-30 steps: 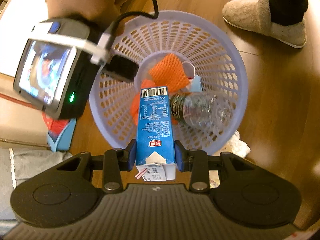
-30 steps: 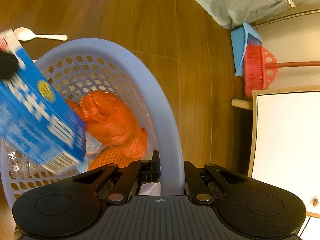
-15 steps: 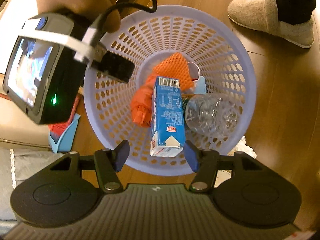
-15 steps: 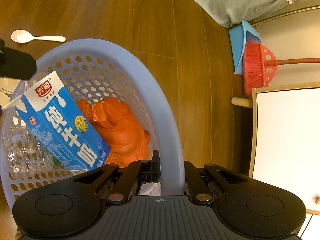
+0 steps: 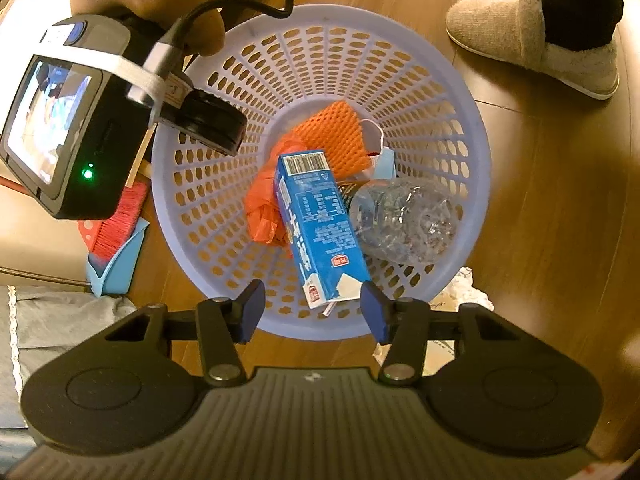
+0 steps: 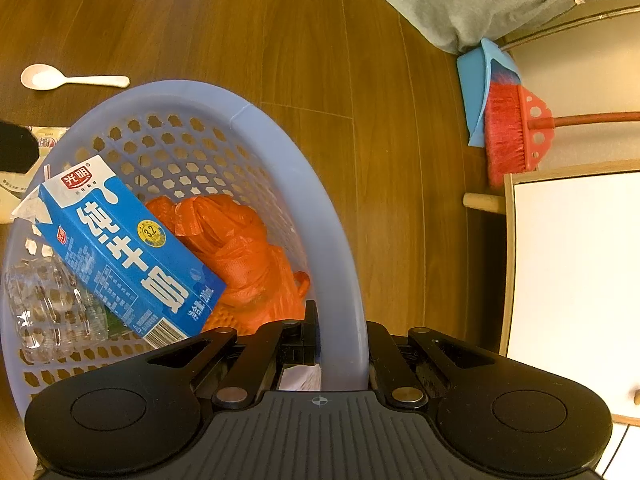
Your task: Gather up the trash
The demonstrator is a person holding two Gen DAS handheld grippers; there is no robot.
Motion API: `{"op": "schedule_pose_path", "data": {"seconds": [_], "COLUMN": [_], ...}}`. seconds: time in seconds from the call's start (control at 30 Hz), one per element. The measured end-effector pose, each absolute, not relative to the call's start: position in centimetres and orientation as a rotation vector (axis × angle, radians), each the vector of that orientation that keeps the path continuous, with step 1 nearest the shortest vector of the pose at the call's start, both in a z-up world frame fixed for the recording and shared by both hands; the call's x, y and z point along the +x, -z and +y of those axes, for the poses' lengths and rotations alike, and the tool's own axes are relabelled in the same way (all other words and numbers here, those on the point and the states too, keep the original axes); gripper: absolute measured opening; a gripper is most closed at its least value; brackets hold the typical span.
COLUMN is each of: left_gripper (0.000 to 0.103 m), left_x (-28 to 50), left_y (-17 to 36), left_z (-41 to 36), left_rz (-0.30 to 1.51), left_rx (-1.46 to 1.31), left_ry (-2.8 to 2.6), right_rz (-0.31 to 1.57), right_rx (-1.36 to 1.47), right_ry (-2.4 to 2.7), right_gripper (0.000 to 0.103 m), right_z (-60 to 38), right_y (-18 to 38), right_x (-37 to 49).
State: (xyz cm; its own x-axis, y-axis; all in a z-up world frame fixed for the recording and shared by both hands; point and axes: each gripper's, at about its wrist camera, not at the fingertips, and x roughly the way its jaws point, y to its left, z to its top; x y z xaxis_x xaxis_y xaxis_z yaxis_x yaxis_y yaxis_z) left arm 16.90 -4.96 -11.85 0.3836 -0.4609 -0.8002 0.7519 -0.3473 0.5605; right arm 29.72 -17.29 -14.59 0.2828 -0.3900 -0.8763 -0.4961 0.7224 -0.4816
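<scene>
Left wrist view: left gripper (image 5: 312,314) spread wide, empty, above the basket (image 5: 476,128) rim.
Change: milk carton (image 5: 316,232), gripped 1 second ago, now dropped and lying tilted inside.
Meaning: 1 more piece collected.
Right gripper (image 6: 340,340): clamped on the basket's rim wall.
Materials: smooth printed carton; crinkled clear bottle (image 5: 404,220); limp orange bag (image 6: 240,248); perforated round plastic basket.
Beyond: white spoon (image 6: 68,79), probably plastic, on wooden floor (image 6: 240,32).
</scene>
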Motion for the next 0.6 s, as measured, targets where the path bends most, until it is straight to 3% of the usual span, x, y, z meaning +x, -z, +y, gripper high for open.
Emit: {"op": "schedule_pose_path", "data": {"seconds": [0.37,0.6], "left_gripper": [0.03,0.029], "left_x": [17.5,18.6], "left_y": [14.2,15.5], "left_z": [-6.5,-8.6], "left_rz": [0.291,0.27], "left_rx": [1.486,1.437], "left_ry": [1.264,1.231], "right_rz": [1.328,1.331], "right_rx": [-0.788,-0.769], "right_ry": [-0.072,-0.063], "right_gripper": [0.0,0.0], "right_z": [-18.3,-18.7], "right_y": [14.4,14.3], "right_x": [29.4,29.4]}}
